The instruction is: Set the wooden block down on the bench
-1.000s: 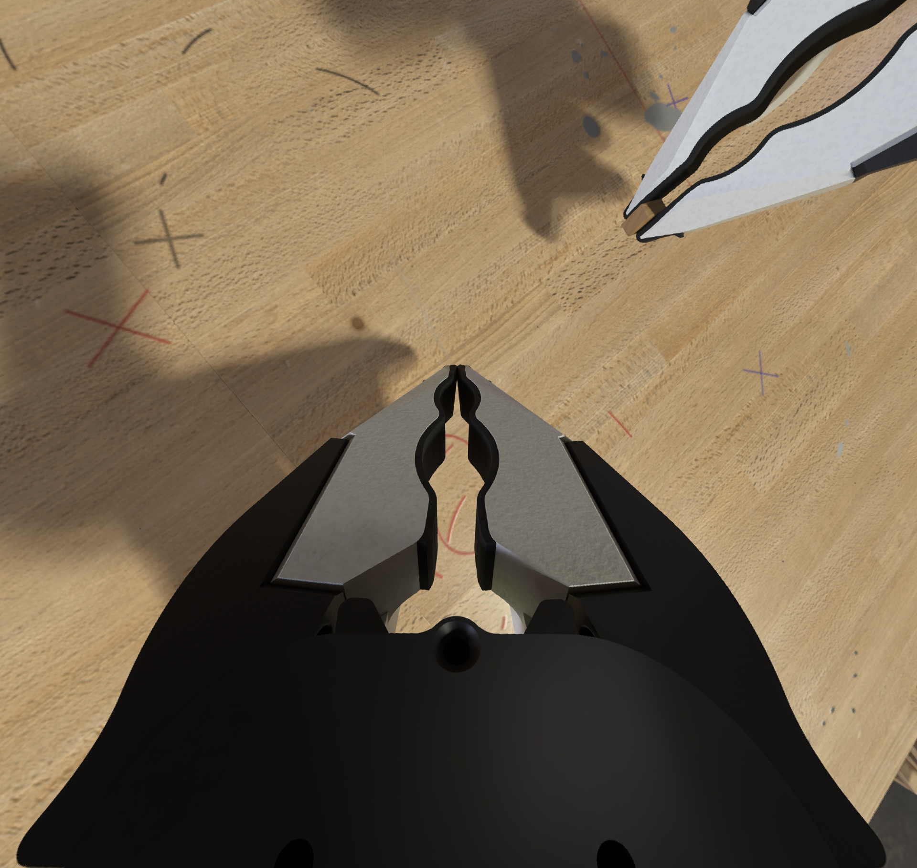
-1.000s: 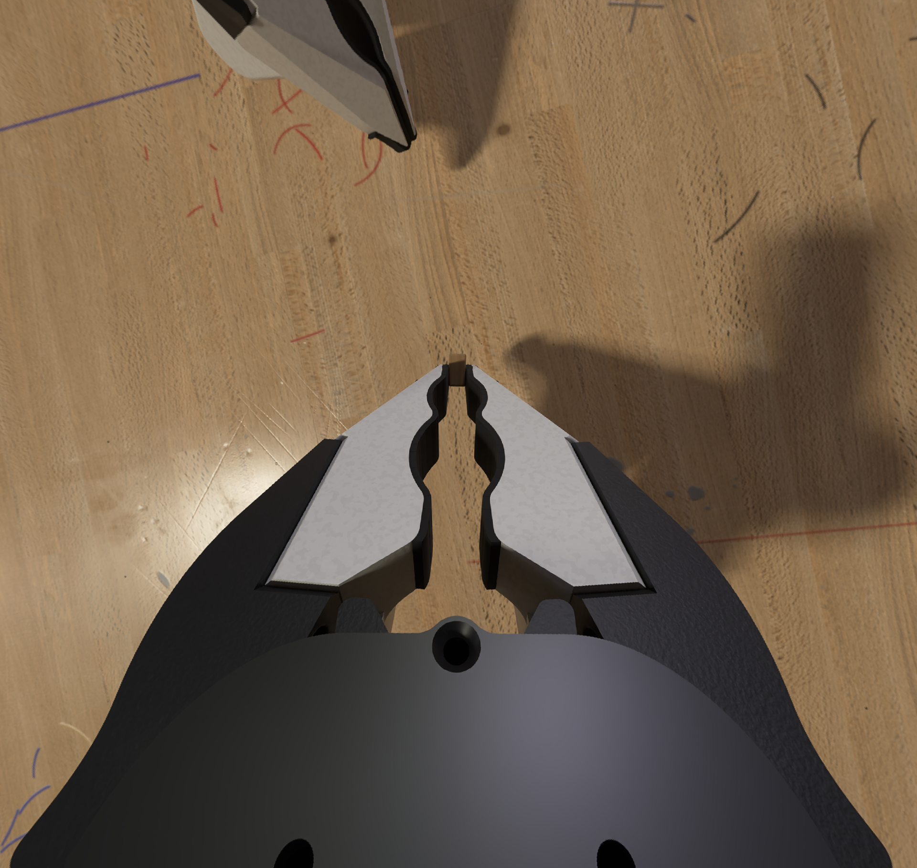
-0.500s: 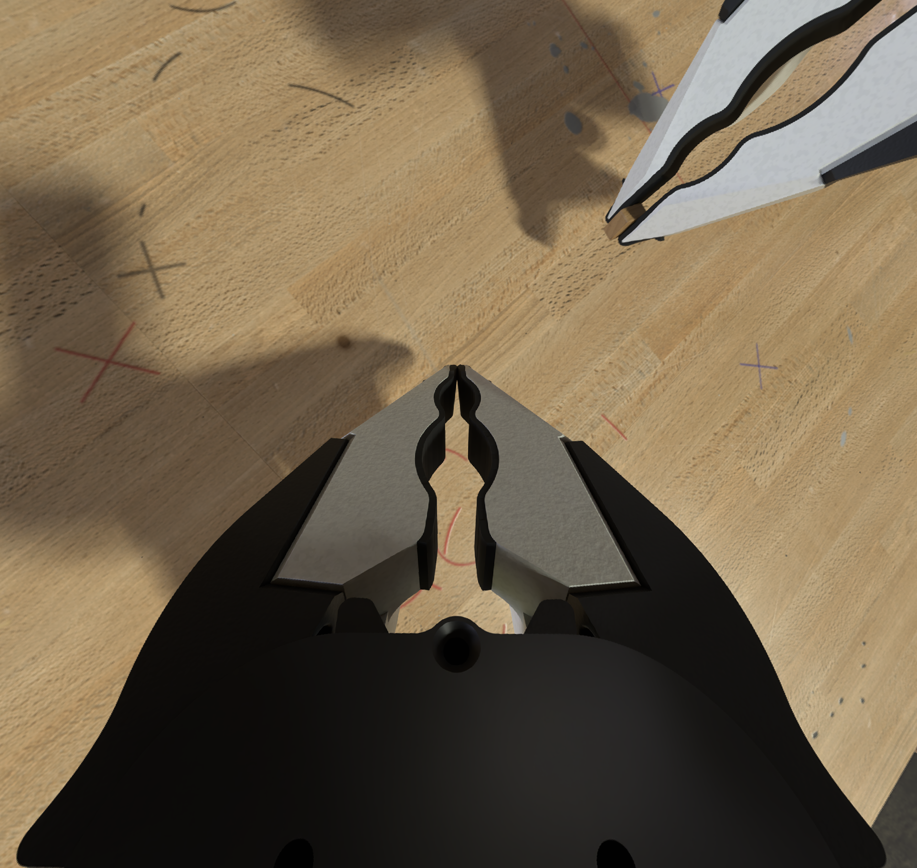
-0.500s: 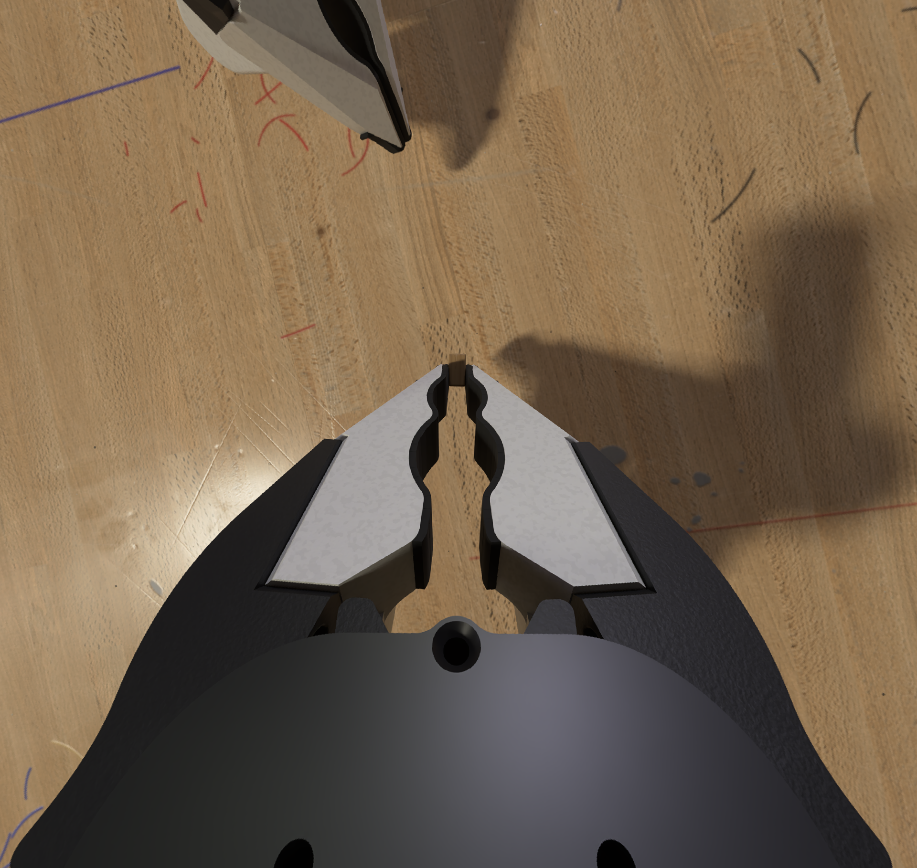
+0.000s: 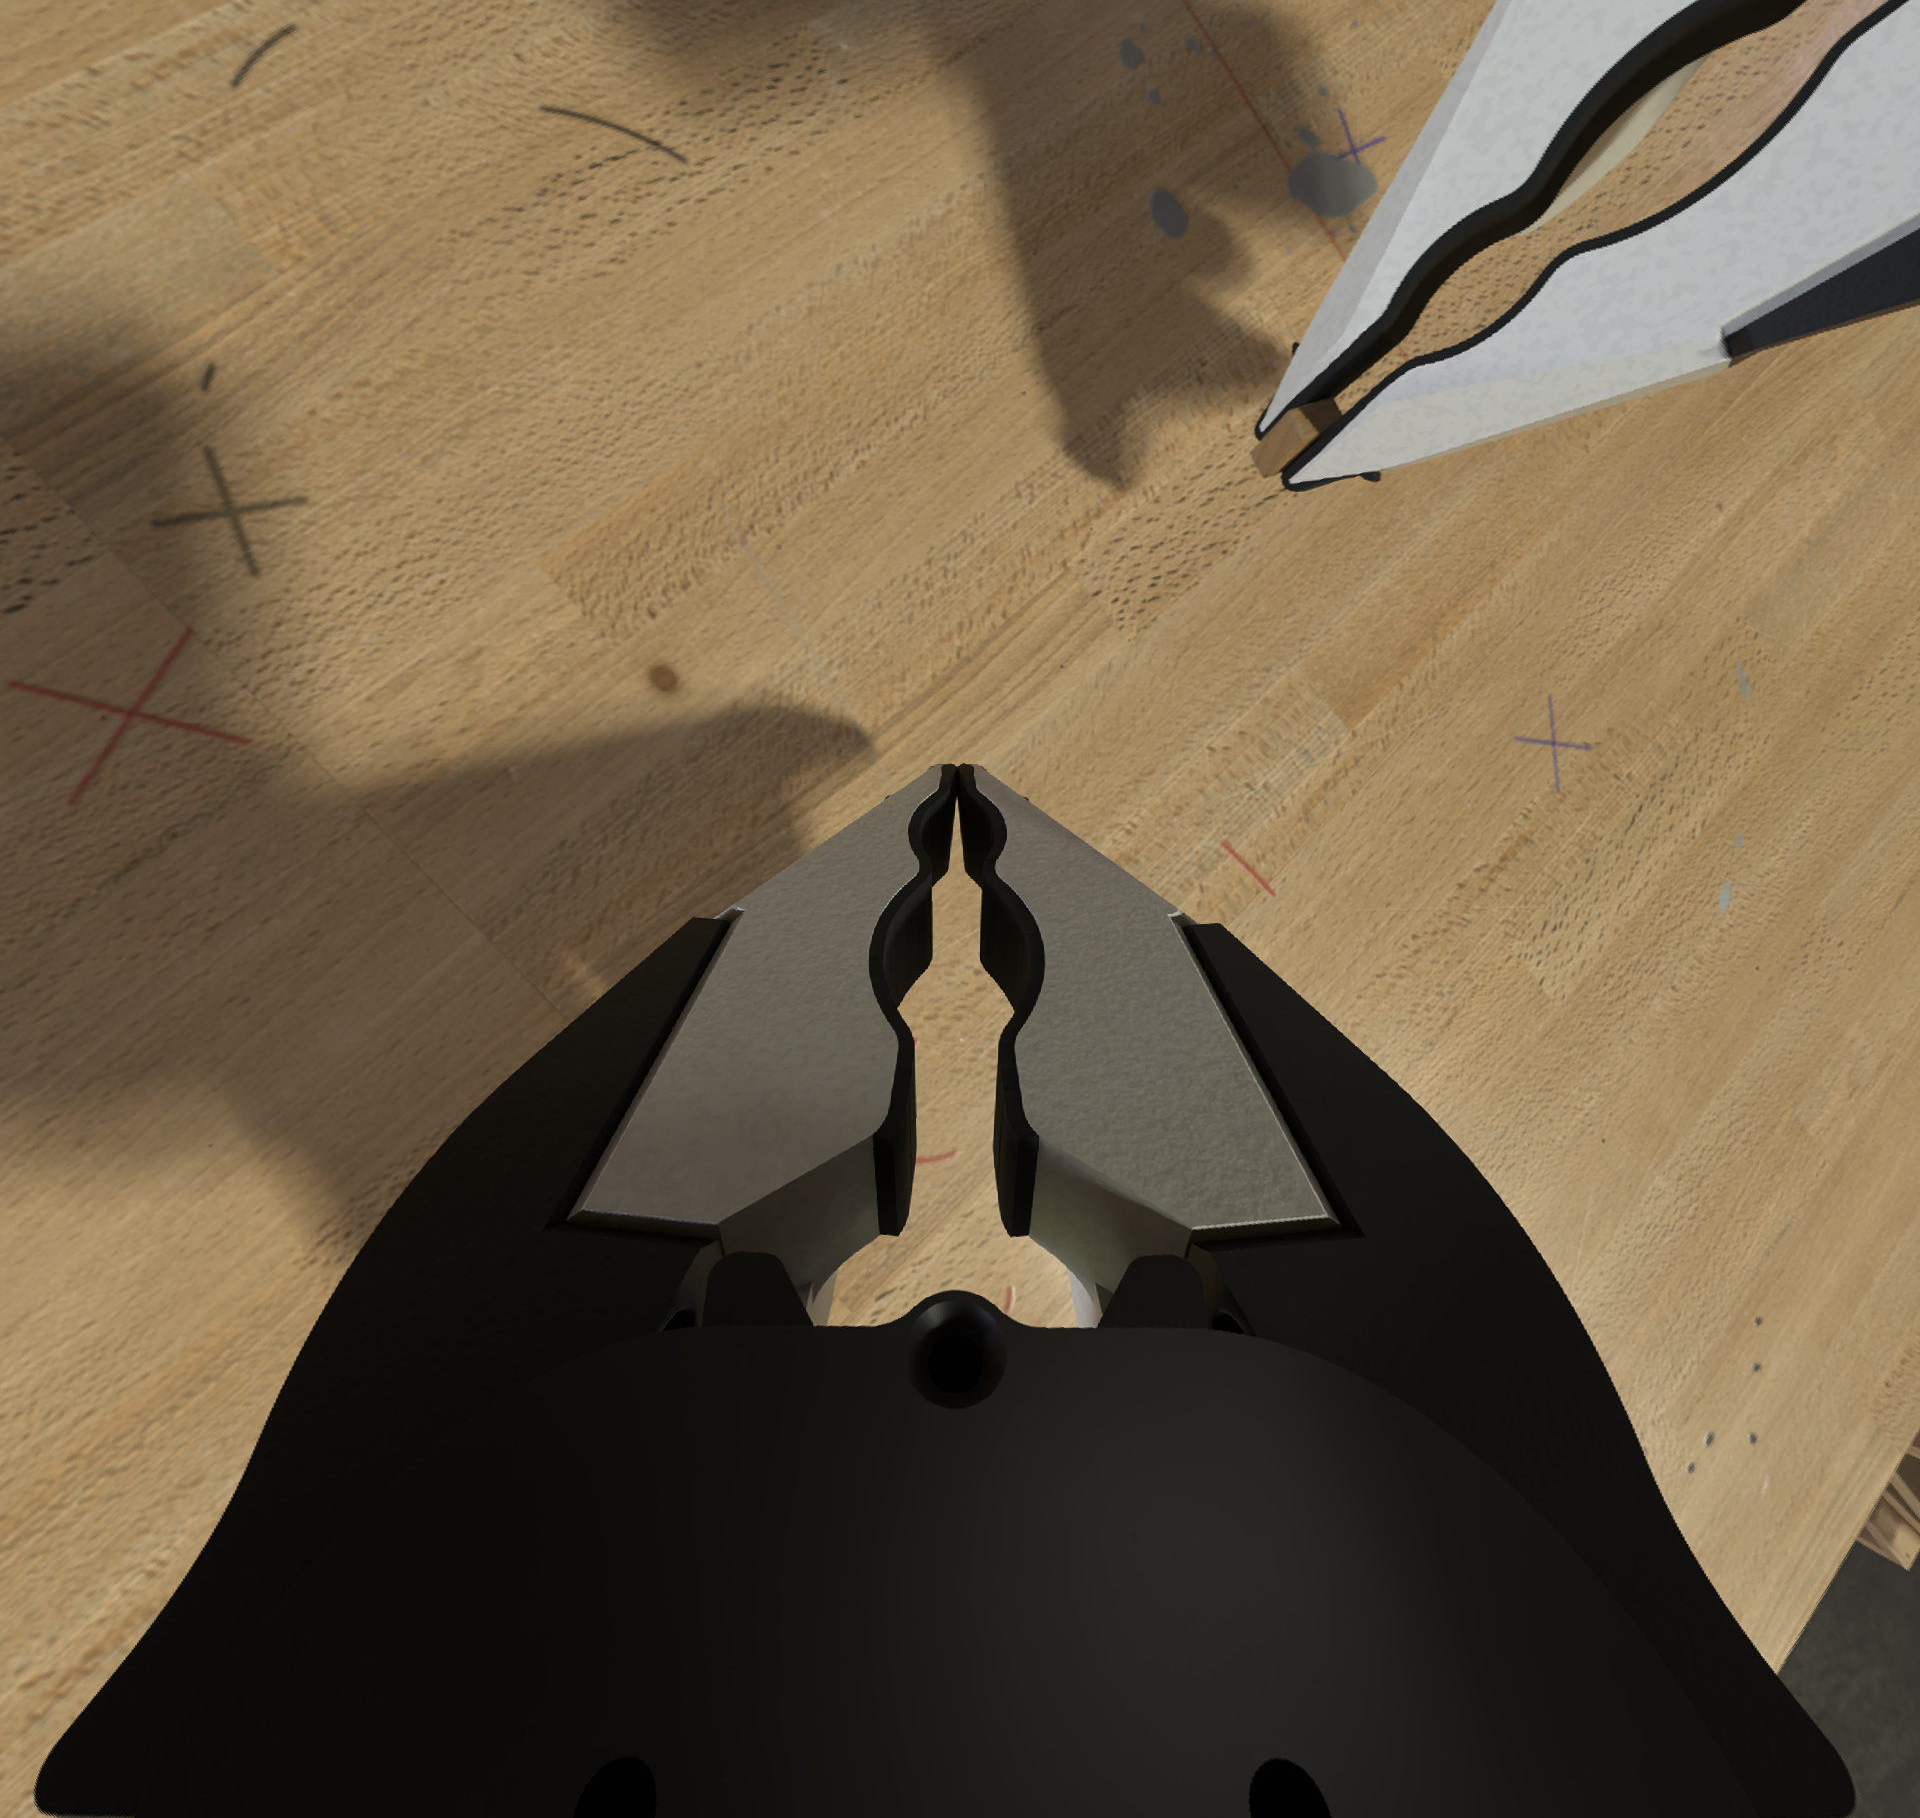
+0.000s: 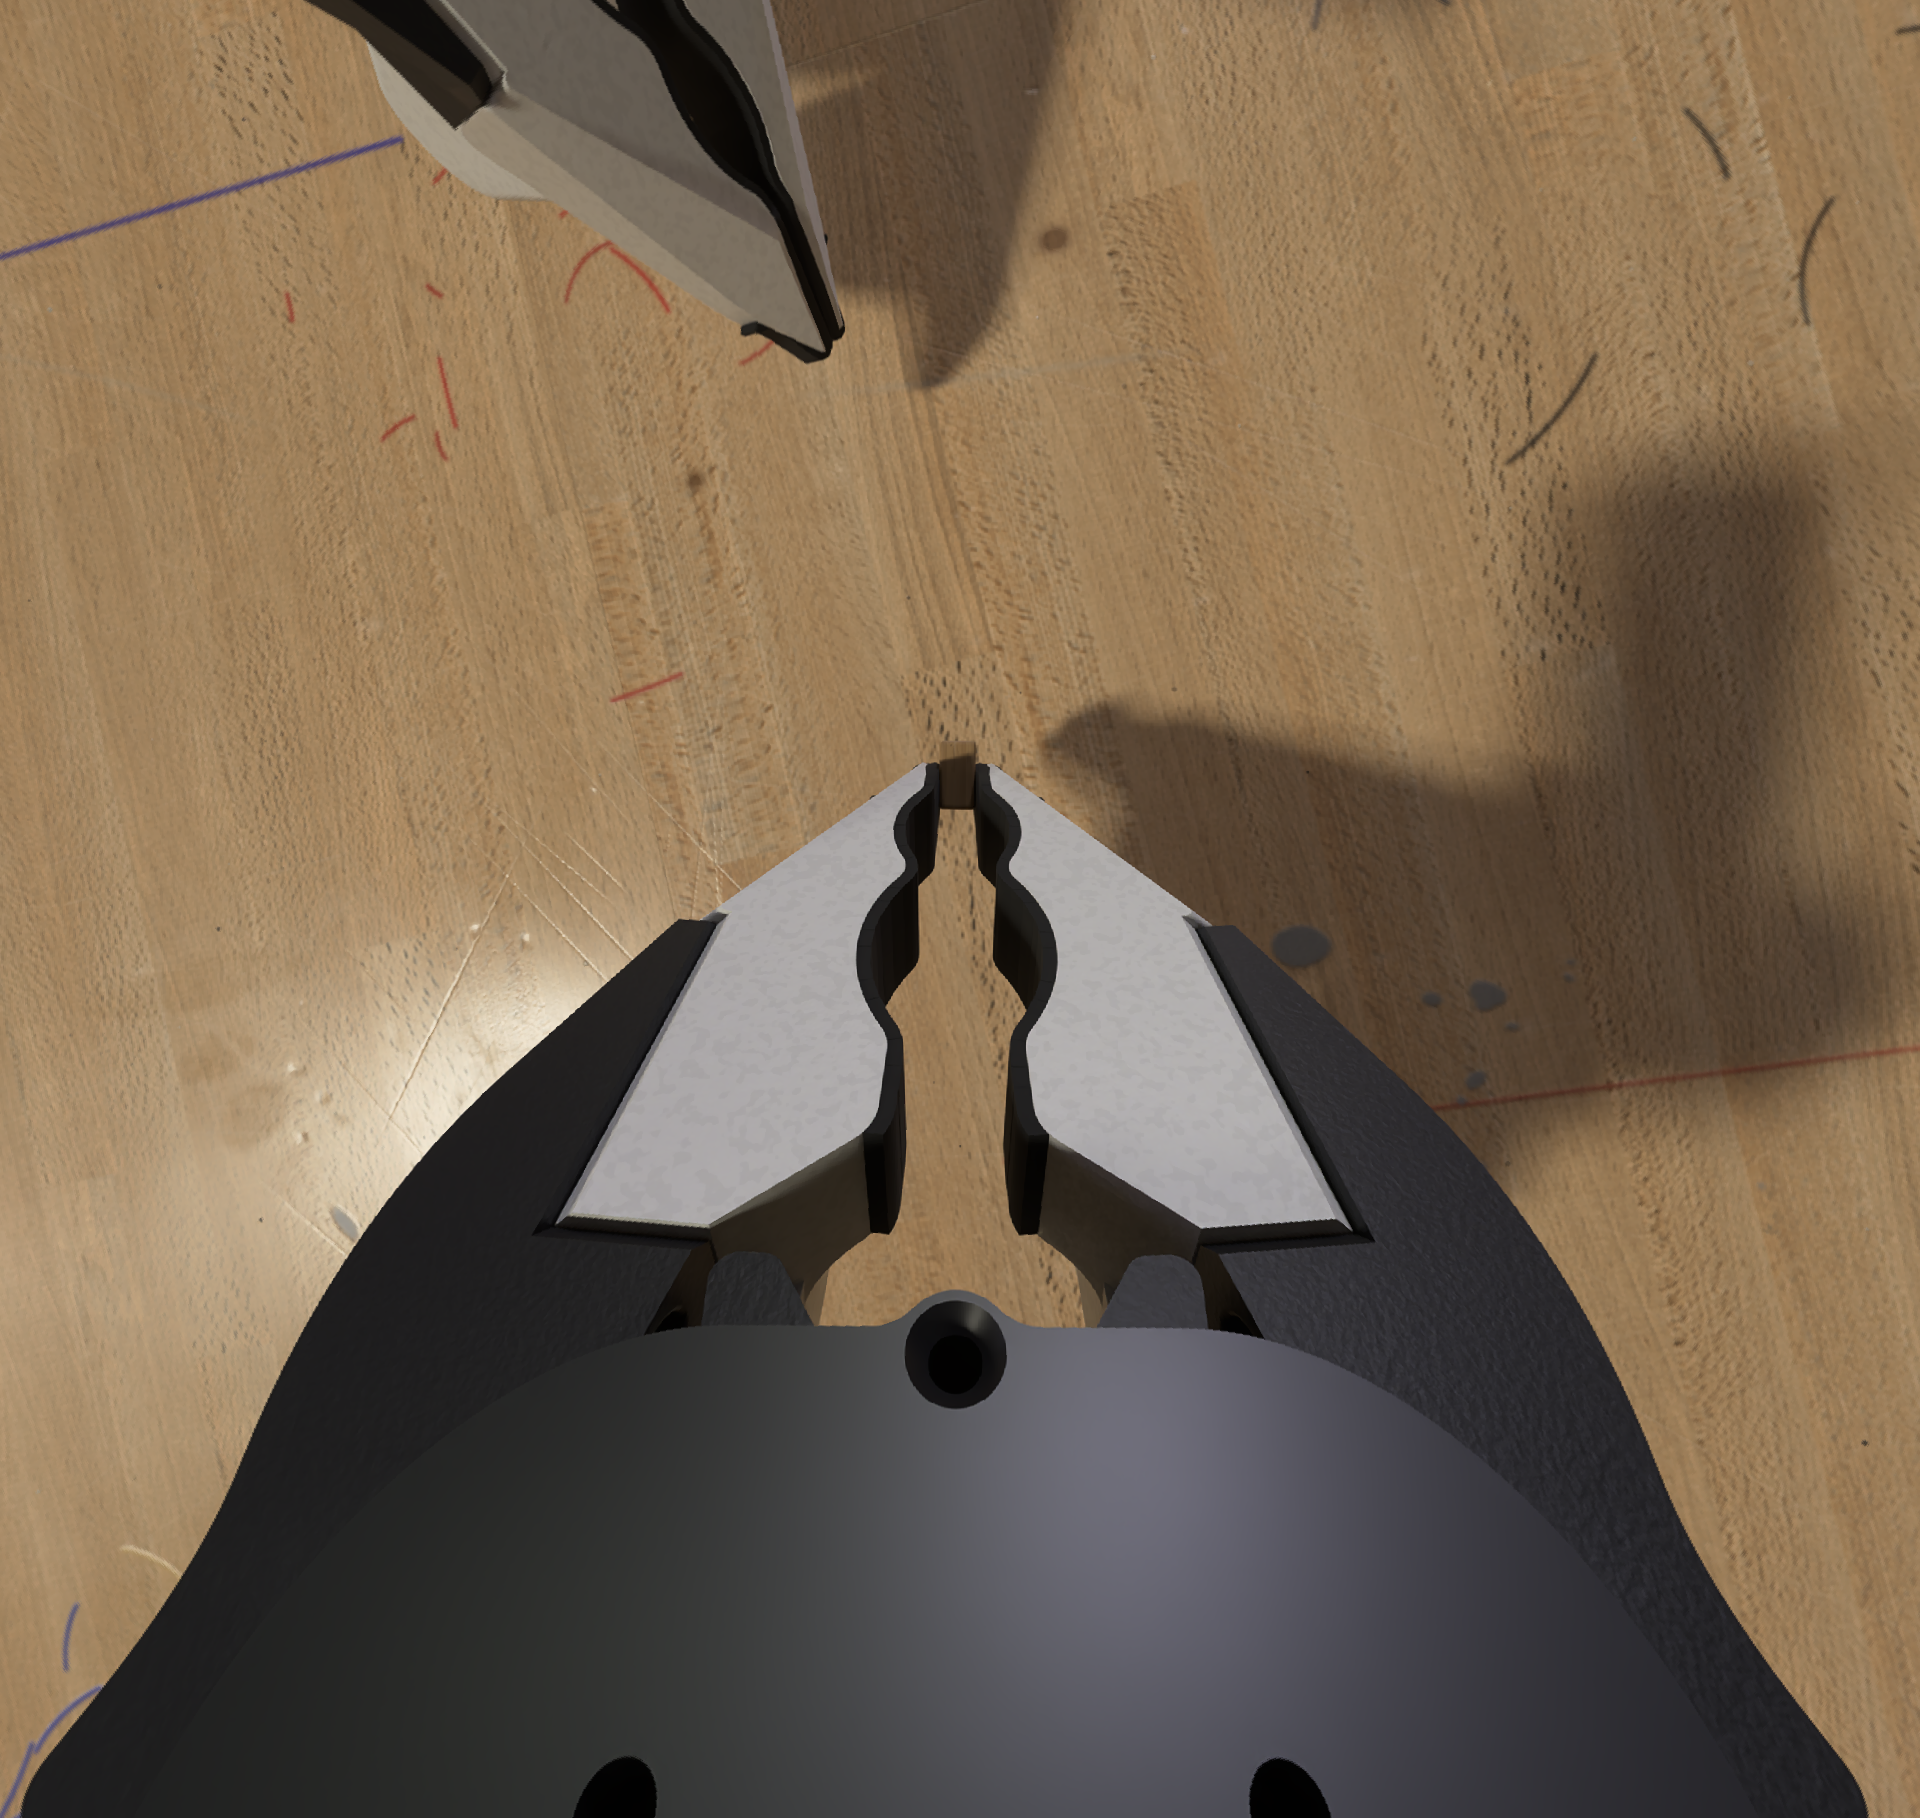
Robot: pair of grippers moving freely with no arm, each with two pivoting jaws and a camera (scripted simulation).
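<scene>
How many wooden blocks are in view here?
1. The wooden block is pinched at the tip of the right tool, above the bench. The left tool is shut and empty. None seems hidden.

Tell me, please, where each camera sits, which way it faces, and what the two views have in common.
Left wrist view: rides the left gripper, looking down along its shut fingers at the bench; the right gripper enters top right.
Right wrist view: rides the right gripper, looking down at the bench; its fingers pinch the wooden block; the left gripper enters top left.
Shared: both grippers, the wooden block, the marked benchtop.
</scene>
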